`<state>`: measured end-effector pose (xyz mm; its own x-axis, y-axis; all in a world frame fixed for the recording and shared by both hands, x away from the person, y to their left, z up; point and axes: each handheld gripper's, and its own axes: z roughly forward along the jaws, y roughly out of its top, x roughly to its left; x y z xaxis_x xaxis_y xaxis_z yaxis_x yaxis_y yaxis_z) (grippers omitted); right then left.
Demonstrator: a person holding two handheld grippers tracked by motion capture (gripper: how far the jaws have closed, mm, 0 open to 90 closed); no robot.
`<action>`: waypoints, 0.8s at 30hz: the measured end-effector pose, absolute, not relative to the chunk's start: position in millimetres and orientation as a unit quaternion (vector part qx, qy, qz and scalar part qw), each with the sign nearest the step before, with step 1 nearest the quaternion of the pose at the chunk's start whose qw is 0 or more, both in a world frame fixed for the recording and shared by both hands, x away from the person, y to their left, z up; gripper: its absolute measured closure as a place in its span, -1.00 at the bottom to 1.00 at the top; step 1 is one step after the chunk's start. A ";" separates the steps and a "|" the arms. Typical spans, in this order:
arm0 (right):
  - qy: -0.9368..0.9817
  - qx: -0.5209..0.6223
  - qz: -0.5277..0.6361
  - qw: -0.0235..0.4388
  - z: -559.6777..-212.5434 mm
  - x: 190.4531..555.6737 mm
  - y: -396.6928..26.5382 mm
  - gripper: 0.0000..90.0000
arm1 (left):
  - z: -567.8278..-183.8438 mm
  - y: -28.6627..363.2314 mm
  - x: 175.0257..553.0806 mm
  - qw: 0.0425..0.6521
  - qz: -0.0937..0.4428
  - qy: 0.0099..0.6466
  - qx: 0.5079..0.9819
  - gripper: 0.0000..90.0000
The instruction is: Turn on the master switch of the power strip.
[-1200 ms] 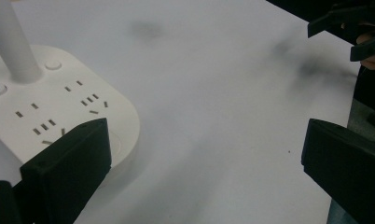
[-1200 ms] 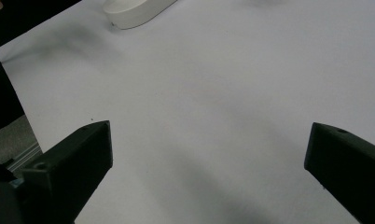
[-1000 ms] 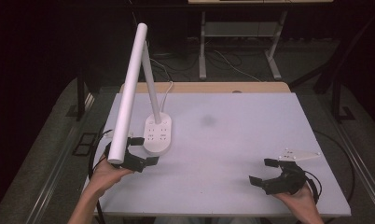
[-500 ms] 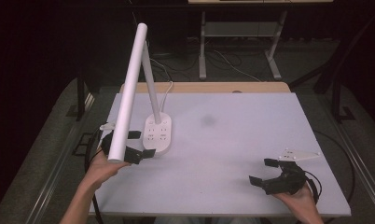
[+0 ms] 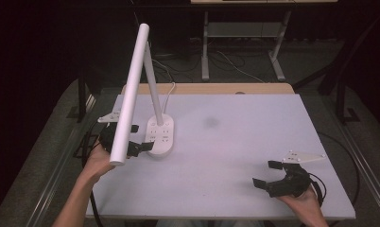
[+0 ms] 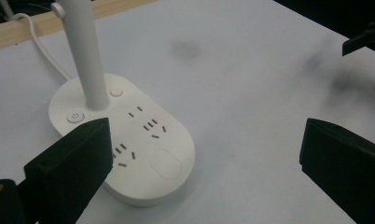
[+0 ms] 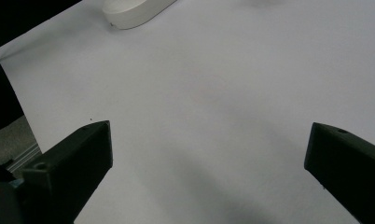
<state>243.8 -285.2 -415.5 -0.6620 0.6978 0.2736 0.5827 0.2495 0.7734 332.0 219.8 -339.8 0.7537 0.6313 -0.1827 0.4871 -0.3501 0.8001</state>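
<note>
The right gripper [image 5: 272, 176] is sitting low at the near right corner of the table [image 5: 254, 142], jaws spread wide with nothing between them, and it is likely just parked there, since only bare white surface lies ahead in its own view. The left gripper [image 5: 137, 139] is hovering at the near left, just beside the lamp base [image 5: 160, 137], jaws also splayed apart and empty; from its own view the base [image 6: 129, 140] is lying between and just beyond them, so it is probably lining up on the round power button [image 6: 76, 116] or on the base itself (which of the two I cannot tell). The lamp is standing toward the table's left side, its stem [image 5: 153, 90] leaning up from the base and its long white head [image 5: 131, 94] slanting down toward the person, partly covering the left gripper from above. A white cord [image 5: 169, 90] is running off the far edge. The tabletop is carrying a faint grey smudge [image 5: 210, 122] near its middle. Beyond, a wooden strip [image 5: 216, 88] is edging the table, and grey floor, loose cables and metal desk legs [image 5: 205, 52] are fading into a dark room.
</note>
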 end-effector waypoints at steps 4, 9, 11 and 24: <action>0.786 0.409 0.459 0.063 -415.2 243.1 -284.9 -0.99 | -337.9 223.0 337.7 0.456 0.082 0.346 0.816 -0.95; 0.787 0.409 0.458 0.063 -415.4 243.0 -285.5 -0.99 | -339.2 225.8 344.7 0.450 0.083 0.352 0.816 -0.90; 0.787 0.409 0.458 0.063 -415.5 243.1 -285.4 -0.99 | -339.2 226.5 347.4 0.448 0.083 0.354 0.817 -0.88; 0.789 0.408 0.455 0.063 -416.5 243.7 -285.1 -0.99 | -334.6 232.2 366.6 0.443 0.086 0.363 0.815 -0.66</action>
